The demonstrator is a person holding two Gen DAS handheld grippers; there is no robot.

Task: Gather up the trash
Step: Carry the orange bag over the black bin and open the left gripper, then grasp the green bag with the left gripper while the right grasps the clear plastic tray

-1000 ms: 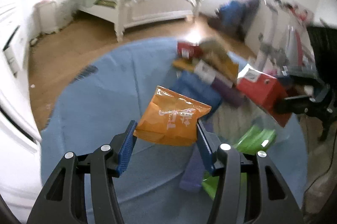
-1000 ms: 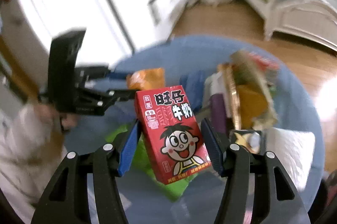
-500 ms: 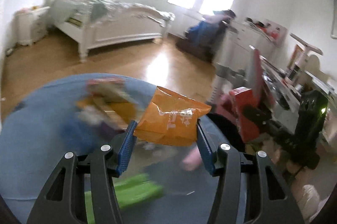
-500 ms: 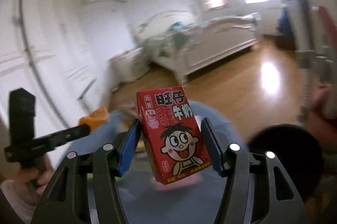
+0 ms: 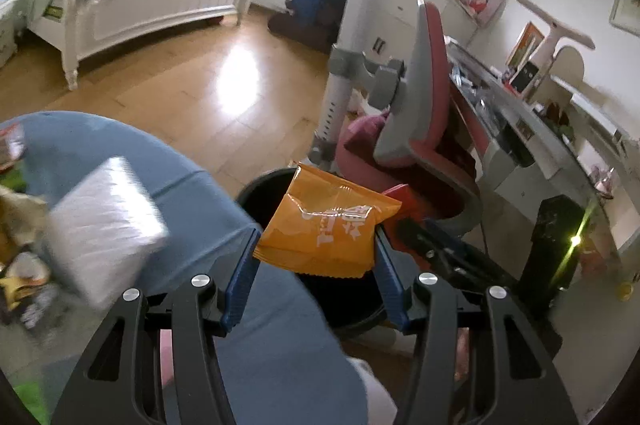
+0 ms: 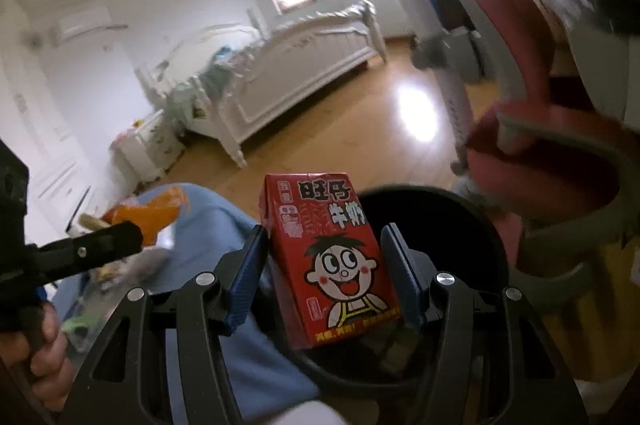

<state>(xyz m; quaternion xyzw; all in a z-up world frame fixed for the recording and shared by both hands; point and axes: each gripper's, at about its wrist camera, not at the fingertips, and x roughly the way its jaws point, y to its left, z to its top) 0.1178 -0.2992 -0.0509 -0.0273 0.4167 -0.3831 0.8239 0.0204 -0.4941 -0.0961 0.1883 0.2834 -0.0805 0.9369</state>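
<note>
You have reached the black bin (image 6: 472, 225) at the blue rug's (image 5: 120, 137) edge, but nothing is dropped yet and litter remains on the rug. Your right gripper (image 6: 324, 265) is clamped on the red milk carton (image 6: 328, 257) over the bin's mouth. Your left gripper (image 5: 316, 265) pinches the orange wrapper (image 5: 324, 229) by the rim.

Glossy orange foil packet (image 5: 328, 231), printed paper carton (image 6: 330, 261)

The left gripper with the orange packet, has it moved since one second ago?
Yes. The left gripper, shut on the orange packet, has swung off the blue rug toward the black bin.
</note>
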